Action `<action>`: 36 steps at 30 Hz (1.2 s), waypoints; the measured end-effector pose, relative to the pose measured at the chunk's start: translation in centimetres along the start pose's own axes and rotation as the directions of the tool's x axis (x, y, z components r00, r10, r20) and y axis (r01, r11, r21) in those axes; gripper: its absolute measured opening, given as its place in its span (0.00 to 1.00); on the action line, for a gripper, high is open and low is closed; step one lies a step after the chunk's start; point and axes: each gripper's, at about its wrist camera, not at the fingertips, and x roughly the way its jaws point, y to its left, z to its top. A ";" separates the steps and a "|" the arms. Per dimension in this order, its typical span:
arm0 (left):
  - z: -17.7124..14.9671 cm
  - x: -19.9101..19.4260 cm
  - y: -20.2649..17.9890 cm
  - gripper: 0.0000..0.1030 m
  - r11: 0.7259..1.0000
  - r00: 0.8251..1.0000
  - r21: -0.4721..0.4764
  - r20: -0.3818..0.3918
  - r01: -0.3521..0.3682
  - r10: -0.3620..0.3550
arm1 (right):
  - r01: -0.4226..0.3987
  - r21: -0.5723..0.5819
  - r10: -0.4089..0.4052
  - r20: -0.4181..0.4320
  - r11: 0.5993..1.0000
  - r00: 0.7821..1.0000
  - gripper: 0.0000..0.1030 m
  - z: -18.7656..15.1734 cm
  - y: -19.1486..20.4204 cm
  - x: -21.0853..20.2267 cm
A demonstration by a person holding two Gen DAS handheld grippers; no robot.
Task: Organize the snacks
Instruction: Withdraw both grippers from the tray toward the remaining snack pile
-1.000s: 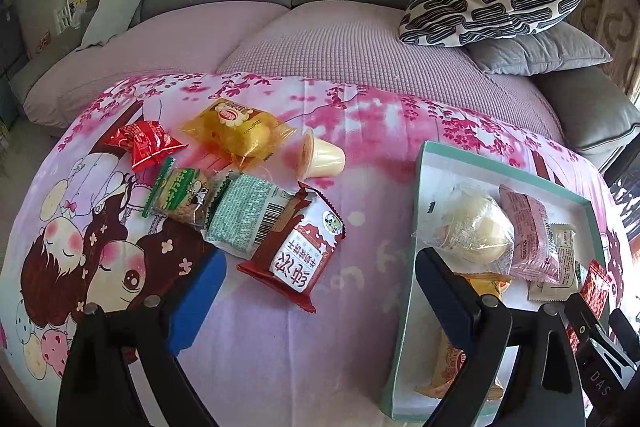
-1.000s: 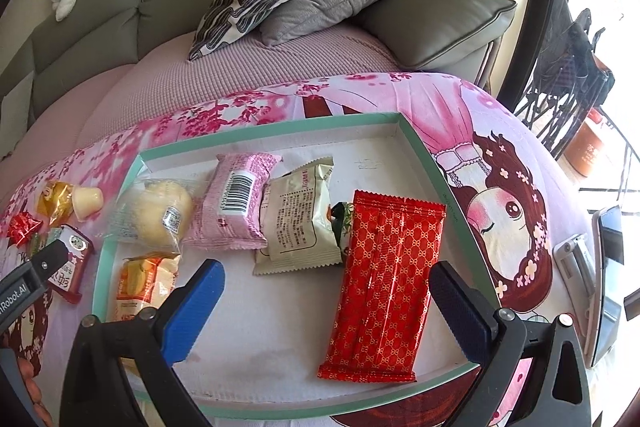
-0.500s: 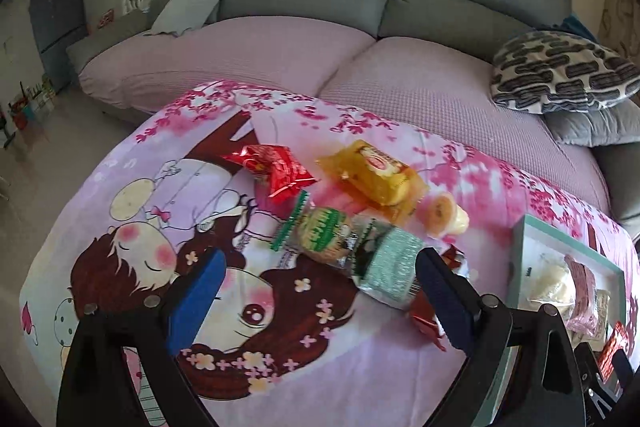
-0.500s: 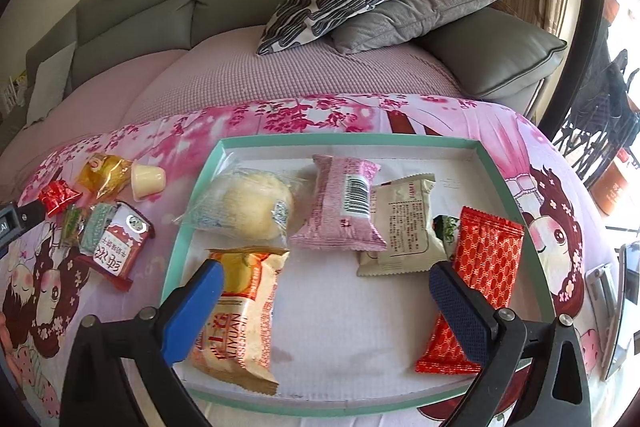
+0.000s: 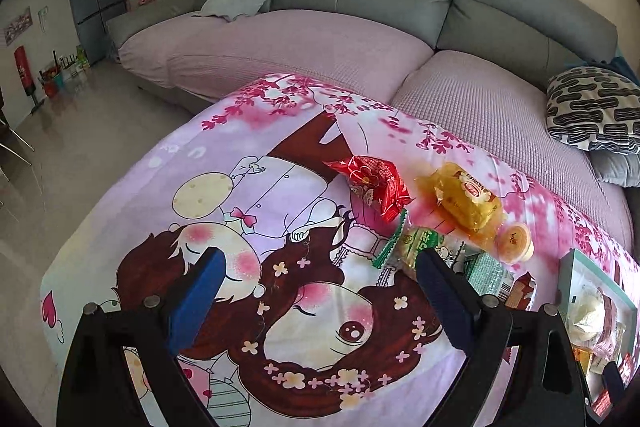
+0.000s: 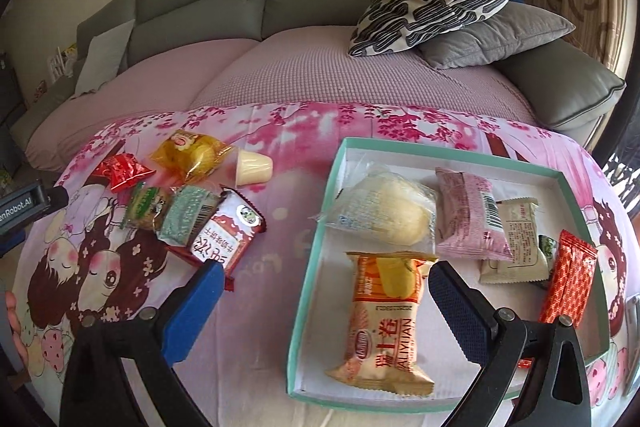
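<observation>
Glossy crinkled plastic snack wrappers (image 6: 384, 311); matt cardboard tray (image 6: 316, 263); printed cloth cover (image 5: 200, 163); quilted sofa fabric (image 6: 304, 67).

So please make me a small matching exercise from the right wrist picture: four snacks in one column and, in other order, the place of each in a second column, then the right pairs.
Snacks
1. pudding cup
2. orange roll packet
3. long red packet
4. round bun

Places
A. inside the box, front left
B. on the cloth, outside the box
C. inside the box, back left
D. at the right end of the box

Pairs: 1-B, 2-A, 3-D, 4-C
</observation>
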 end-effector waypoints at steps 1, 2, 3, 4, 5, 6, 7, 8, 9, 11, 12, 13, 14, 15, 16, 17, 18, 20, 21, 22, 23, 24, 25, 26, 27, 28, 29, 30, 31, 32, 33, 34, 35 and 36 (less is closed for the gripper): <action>0.0 0.3 -0.1 0.93 1.000 1.000 0.009 -0.009 0.005 -0.005 | -0.008 0.001 0.008 -0.004 1.000 1.000 1.00 0.0 0.3 0.2; 0.0 0.5 -0.3 0.93 1.000 1.000 0.020 -0.015 0.009 -0.009 | -0.015 0.002 0.015 -0.006 1.000 1.000 1.00 0.0 0.6 0.4; 0.0 0.7 -0.6 0.93 0.999 1.000 0.031 -0.020 0.014 -0.014 | -0.020 0.001 0.020 -0.009 1.000 1.000 1.00 0.0 0.9 0.7; -0.1 1.0 -0.9 0.93 0.999 0.999 0.044 -0.026 0.022 -0.021 | -0.024 -0.001 0.024 -0.012 1.000 1.000 1.00 0.1 1.1 0.9; -0.1 1.2 -1.2 0.93 0.998 0.999 0.057 -0.032 0.032 -0.030 | -0.029 -0.002 0.029 -0.015 1.000 0.999 1.00 0.1 1.5 1.1; -0.1 1.4 -1.6 0.93 0.997 0.998 0.071 -0.038 0.042 -0.039 | -0.035 0.001 0.035 -0.016 0.999 0.999 1.00 0.1 1.7 1.3; -0.2 1.6 -1.9 0.93 0.995 0.998 0.084 -0.043 0.049 -0.045 | -0.043 0.007 0.043 -0.016 0.999 0.999 1.00 0.2 1.8 1.6; -0.2 1.8 -2.2 0.93 0.994 0.998 0.096 -0.047 0.053 -0.049 | -0.055 0.013 0.055 -0.017 0.998 0.998 1.00 0.3 1.9 1.8; -0.2 2.0 -2.5 0.93 0.993 0.998 0.106 -0.049 0.055 -0.050 | -0.070 0.021 0.070 -0.020 0.997 0.997 1.00 0.4 2.0 2.0; -0.3 2.5 -3.0 0.93 0.991 0.997 0.122 -0.058 0.062 -0.055 | -0.097 0.043 0.099 -0.028 0.994 0.995 1.00 0.6 2.1 2.5; -0.3 2.7 -3.2 0.93 0.990 0.996 0.126 -0.064 0.068 -0.060 | -0.110 0.057 0.112 -0.037 0.992 0.993 1.00 0.6 2.1 2.7; -0.4 2.9 -3.4 0.93 0.989 0.995 0.128 -0.069 0.073 -0.065 | -0.122 0.071 0.126 -0.050 0.990 0.991 1.00 0.7 2.1 3.0; -0.4 3.1 -3.6 0.93 0.989 0.995 0.129 -0.075 0.078 -0.069 | -0.134 0.081 0.139 -0.061 0.988 0.988 1.00 0.8 2.1 3.3; -0.5 3.3 -3.7 0.93 0.988 0.994 0.128 -0.080 0.080 -0.070 | -0.145 0.088 0.151 -0.063 0.986 0.987 1.00 0.8 2.2 3.4; -0.5 3.6 -3.9 0.93 0.988 0.994 0.129 -0.084 0.081 -0.070 | -0.153 0.091 0.159 -0.064 0.984 0.985 1.00 0.9 2.2 3.5; -0.4 3.8 -4.1 0.93 0.988 0.994 0.131 -0.087 0.080 -0.069 | -0.158 0.094 0.164 -0.063 0.983 0.984 1.00 1.0 2.3 3.6; -0.4 4.1 -4.3 0.93 0.988 0.994 0.133 -0.092 0.079 -0.067 | -0.161 0.093 0.168 -0.065 0.982 0.984 1.00 1.0 2.5 3.7; -0.3 4.5 -4.6 0.93 0.988 0.993 0.134 -0.097 0.080 -0.067 | -0.173 0.093 0.180 -0.072 0.980 0.981 1.00 1.2 2.8 3.9; -0.1 4.6 -4.7 0.93 0.988 0.993 0.132 -0.098 0.082 -0.070 | -0.180 0.098 0.187 -0.073 0.979 0.980 1.00 1.3 2.9 4.1; 0.0 4.7 -4.8 0.93 0.988 0.993 0.130 -0.096 0.084 -0.072 | -0.186 0.104 0.194 -0.078 0.977 0.978 0.99 1.4 2.9 4.3; 0.0 4.7 -4.8 0.93 0.988 0.993 0.129 -0.095 0.085 -0.073 | -0.189 0.112 0.199 -0.085 0.976 0.976 0.99 1.5 2.9 4.5; 0.1 4.7 -4.9 0.93 0.988 0.993 0.128 -0.094 0.085 -0.073 | -0.191 0.120 0.202 -0.091 0.974 0.975 0.97 1.5 2.8 4.8; 0.1 4.8 -4.9 0.93 0.988 0.993 0.128 -0.093 0.085 -0.074 | -0.192 0.132 0.205 -0.094 0.973 0.974 0.95 1.6 2.7 5.0; 0.1 4.8 -4.9 0.93 0.988 0.993 0.128 -0.094 0.086 -0.074 | -0.183 0.140 0.198 -0.098 0.973 0.975 0.94 1.6 2.6 5.2; 0.1 4.8 -4.9 0.93 0.988 0.993 0.128 -0.095 0.085 -0.073 | -0.178 0.144 0.193 -0.100 0.973 0.976 0.93 1.7 2.5 5.4; 0.1 4.9 -4.9 0.93 0.988 0.993 0.128 -0.096 0.084 -0.072 | -0.174 0.151 0.190 -0.102 0.973 0.976 0.92 1.7 2.4 5.6; 0.2 4.9 -4.9 0.93 0.988 0.993 0.127 -0.097 0.083 -0.071 | -0.171 0.162 0.189 -0.104 0.972 0.976 0.92 1.8 2.3 5.8; 0.2 5.0 -4.8 0.93 0.989 0.993 0.125 -0.096 0.082 -0.070 | -0.170 0.169 0.189 -0.107 0.971 0.976 0.92 1.9 2.2 5.9; 0.2 5.0 -4.7 0.93 0.989 0.993 0.123 -0.095 0.081 -0.070 | -0.169 0.174 0.189 -0.107 0.970 0.976 0.92 2.0 2.2 6.0; 0.3 5.0 -4.7 0.93 0.989 0.993 0.122 -0.094 0.080 -0.068 | -0.167 0.176 0.188 -0.107 0.970 0.976 0.91 2.1 2.1 6.0; 0.3 5.0 -4.6 0.93 0.990 0.993 0.121 -0.094 0.078 -0.067 | -0.165 0.178 0.186 -0.107 0.970 0.977 0.91 2.1 2.0 6.1; 0.3 5.1 -4.6 0.93 0.990 0.993 0.120 -0.094 0.077 -0.066 | -0.161 0.181 0.182 -0.106 0.970 0.978 0.89 2.2 2.0 6.1; 0.3 5.1 -4.6 0.93 0.990 0.993 0.119 -0.094 0.077 -0.066 | -0.160 0.187 0.181 -0.104 0.969 0.978 0.89 2.3 1.9 6.1; 0.3 5.1 -4.6 0.93 0.990 0.993 0.120 -0.094 0.077 -0.066 | -0.161 0.190 0.183 -0.105 0.968 0.977 0.89 2.4 1.8 6.2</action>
